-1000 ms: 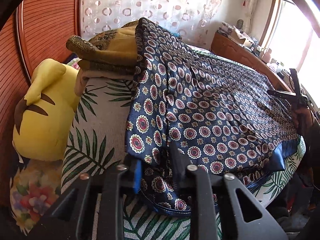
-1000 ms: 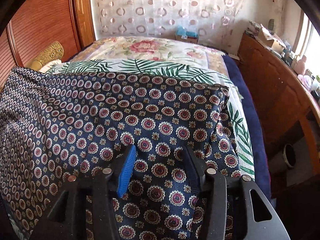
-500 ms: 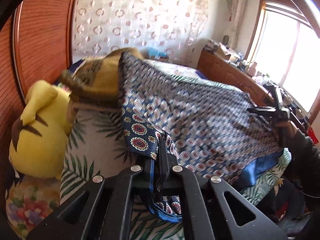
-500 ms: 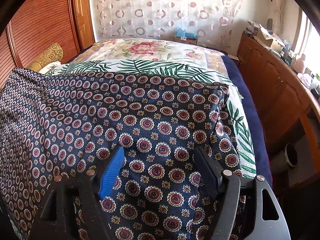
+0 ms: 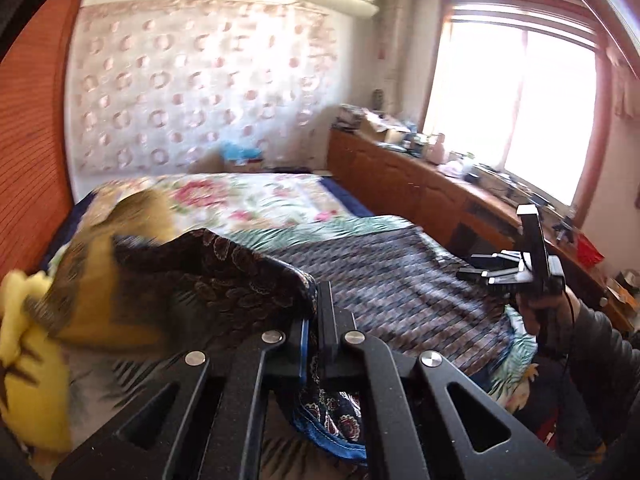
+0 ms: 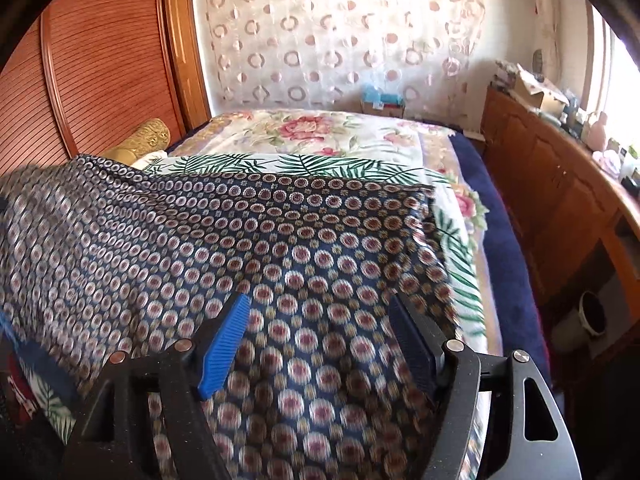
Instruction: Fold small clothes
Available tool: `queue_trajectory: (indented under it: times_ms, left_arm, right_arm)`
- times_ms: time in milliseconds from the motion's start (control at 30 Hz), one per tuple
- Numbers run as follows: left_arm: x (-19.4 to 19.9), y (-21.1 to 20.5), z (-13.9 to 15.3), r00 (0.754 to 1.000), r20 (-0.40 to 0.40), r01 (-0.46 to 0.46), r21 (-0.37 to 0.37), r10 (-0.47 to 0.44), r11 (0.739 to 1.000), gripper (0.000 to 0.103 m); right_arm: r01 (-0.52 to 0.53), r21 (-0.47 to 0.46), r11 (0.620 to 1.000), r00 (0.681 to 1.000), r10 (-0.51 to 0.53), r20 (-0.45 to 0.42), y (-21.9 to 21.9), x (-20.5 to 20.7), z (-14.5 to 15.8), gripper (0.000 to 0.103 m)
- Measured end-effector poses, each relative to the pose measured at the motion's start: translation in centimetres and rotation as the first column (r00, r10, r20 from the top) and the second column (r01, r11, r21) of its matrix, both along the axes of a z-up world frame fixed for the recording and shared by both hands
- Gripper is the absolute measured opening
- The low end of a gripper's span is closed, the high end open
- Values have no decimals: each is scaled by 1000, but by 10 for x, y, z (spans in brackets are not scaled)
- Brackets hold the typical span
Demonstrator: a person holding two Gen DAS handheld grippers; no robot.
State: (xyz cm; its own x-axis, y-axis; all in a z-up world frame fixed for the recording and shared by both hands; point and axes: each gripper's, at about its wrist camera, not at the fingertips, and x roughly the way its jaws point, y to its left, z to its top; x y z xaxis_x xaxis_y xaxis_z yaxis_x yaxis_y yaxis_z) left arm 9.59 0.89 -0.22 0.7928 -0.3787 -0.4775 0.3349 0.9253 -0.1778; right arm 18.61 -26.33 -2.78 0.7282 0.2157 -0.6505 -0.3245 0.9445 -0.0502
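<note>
Bed (image 6: 360, 136): wide, with a floral quilt and a palm-leaf printed sheet, running away from me toward the curtained wall. It carries everything below.

Navy garment printed with red-and-cream medallions (image 6: 280, 240): thin, silky cloth, spread across the near half of the bed. Its far edge lies straight across the palm-leaf sheet. One corner on my left side is raised off the bed, so the cloth turns over itself there and shows its darker underside (image 5: 224, 272); a blue-hemmed bit hangs below my tongs.

Yellow plush toy with brown markings (image 5: 28, 360): at the head of the bed on my left, blurred, beside a mustard-gold patterned cushion (image 5: 108, 280).

Long wooden sideboard (image 6: 560, 184): along the window wall to the right of the bed, its top cluttered with small items.

Left tongs (image 5: 314, 320): black, with a blue pad; fingers pressed together on the raised corner of the navy garment, the cloth pinched between them.

Right tongs (image 6: 320, 336): black, one blue ribbed pad (image 6: 224, 340) on the left finger; fingers spread wide, above the near part of the garment, which fills the gap between them. Whether the tips touch the cloth I cannot tell. In the left view they (image 5: 496, 272) show above the garment's right edge.
</note>
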Motion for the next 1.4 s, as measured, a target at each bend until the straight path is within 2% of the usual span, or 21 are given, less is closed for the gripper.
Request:
queue_trajectory:
  times_ms: [300, 600, 733, 800, 867, 900, 967, 1033, 1233, 1400]
  left_arm:
    - [26, -74, 30, 987, 39, 153, 32, -155, 988, 4]
    - [49, -145, 53, 959, 41, 279, 62, -281, 958, 4]
    - [52, -166, 46, 948, -4, 317, 105, -318, 943, 4]
    - [54, -168, 36, 947, -38, 321, 120, -319, 939, 16]
    - [54, -166, 28, 941, -63, 339, 114, -333, 934, 47]
    - [52, -164, 25, 939, -68, 342, 116, -337, 932, 50]
    - [50, -161, 24, 941, -69, 337, 124, -331, 933, 67]
    - [46, -151, 25, 946, -62, 324, 115, -319, 939, 77]
    - [33, -119, 17, 969, -44, 245, 115, -242, 963, 77]
    - [25, -89, -6, 984, -63, 175, 139, -168, 975, 77]
  right_arm:
    - [67, 3, 998, 997, -67, 46, -37, -49, -1, 74]
    - [115, 54, 992, 991, -118, 70, -68, -79, 3, 74]
    - [116, 71, 991, 989, -122, 78, -72, -89, 7, 74]
    - [114, 72, 991, 990, -120, 80, -74, -89, 6, 74]
    - [114, 69, 991, 990, -120, 80, -73, -90, 4, 74]
    - [115, 67, 991, 989, -120, 81, -73, -89, 4, 74]
    - [115, 68, 991, 990, -121, 80, -72, -88, 3, 74]
    - [116, 70, 991, 989, -122, 79, -71, -86, 3, 74]
    - [100, 64, 993, 992, -104, 75, -62, -83, 4, 74]
    - [60, 38, 997, 997, -61, 52, -46, -74, -2, 74]
